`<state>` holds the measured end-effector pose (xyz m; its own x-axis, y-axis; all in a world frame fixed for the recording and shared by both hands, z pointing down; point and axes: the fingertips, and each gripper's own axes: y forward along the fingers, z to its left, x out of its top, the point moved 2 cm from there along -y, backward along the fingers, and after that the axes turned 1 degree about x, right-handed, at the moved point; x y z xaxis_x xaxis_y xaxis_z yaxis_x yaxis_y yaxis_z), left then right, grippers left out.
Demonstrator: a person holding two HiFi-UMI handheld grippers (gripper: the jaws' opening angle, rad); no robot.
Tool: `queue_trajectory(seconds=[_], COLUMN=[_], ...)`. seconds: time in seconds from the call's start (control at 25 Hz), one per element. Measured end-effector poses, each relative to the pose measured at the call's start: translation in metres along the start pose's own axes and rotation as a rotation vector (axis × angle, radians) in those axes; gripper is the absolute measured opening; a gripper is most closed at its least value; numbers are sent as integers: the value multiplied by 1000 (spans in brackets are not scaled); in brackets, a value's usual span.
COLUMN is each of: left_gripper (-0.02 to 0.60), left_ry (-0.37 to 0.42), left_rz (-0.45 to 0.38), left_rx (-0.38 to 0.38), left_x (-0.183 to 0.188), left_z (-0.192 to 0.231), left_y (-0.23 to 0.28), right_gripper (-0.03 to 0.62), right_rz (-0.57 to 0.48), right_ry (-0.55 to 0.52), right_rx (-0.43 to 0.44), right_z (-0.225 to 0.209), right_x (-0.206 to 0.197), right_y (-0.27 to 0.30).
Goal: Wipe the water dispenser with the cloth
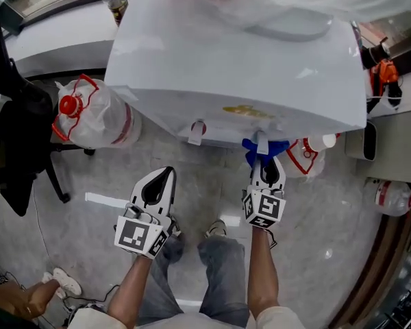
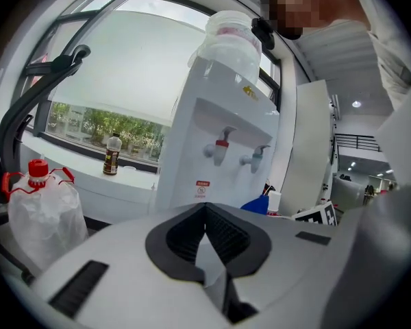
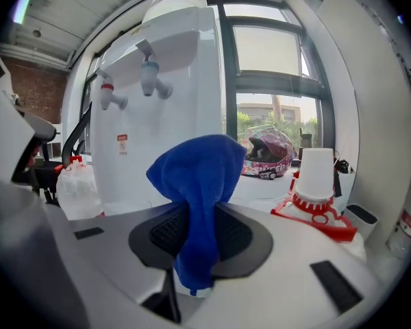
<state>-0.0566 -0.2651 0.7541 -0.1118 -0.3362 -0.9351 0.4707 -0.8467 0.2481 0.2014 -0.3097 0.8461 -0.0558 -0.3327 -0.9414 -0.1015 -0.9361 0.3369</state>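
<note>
Clamping cloth [image 3: 200,177], right gripper [image 1: 264,164], bottles [image 1: 92,118] flanking dispenser [image 1: 240,60]

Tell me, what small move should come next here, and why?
Probably ease the right tongs forward until the blue cloth meets the white front of the water dispenser. The tongs are shut on the cloth, which seems just short of the panel below the taps. The left tongs are shut and empty, farther back.
</note>
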Motion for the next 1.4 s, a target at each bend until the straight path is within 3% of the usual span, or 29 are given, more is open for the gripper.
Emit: queue_trajectory(seconds=[0.28, 0.52, 0.84, 1.08, 1.24, 1.4], left_gripper=[11, 11, 11, 11, 11, 11], left_ry=[34, 6, -30, -48, -55, -74], left_rz=[-38, -48, -40, -57, -73, -86], left_rx=[11, 33, 77, 115, 121, 140], left_x=[-18, -39, -52, -55, -43, -30], left_z=[37, 55, 65, 89, 96, 100], left_y=[21, 15, -20, -36, -42, -56], right_gripper=[103, 103, 103, 103, 103, 103], right_rz=[11, 16, 5, -52, -93, -232], right_ry=[14, 8, -35, -52, -16, -17], right_rx=[2, 29, 174, 276, 234, 181], right_z=[13, 45, 145, 238, 253, 254], right_x=[-53, -82, -80, -46, -3, 70], right_y=[26, 40, 59, 69, 62, 31])
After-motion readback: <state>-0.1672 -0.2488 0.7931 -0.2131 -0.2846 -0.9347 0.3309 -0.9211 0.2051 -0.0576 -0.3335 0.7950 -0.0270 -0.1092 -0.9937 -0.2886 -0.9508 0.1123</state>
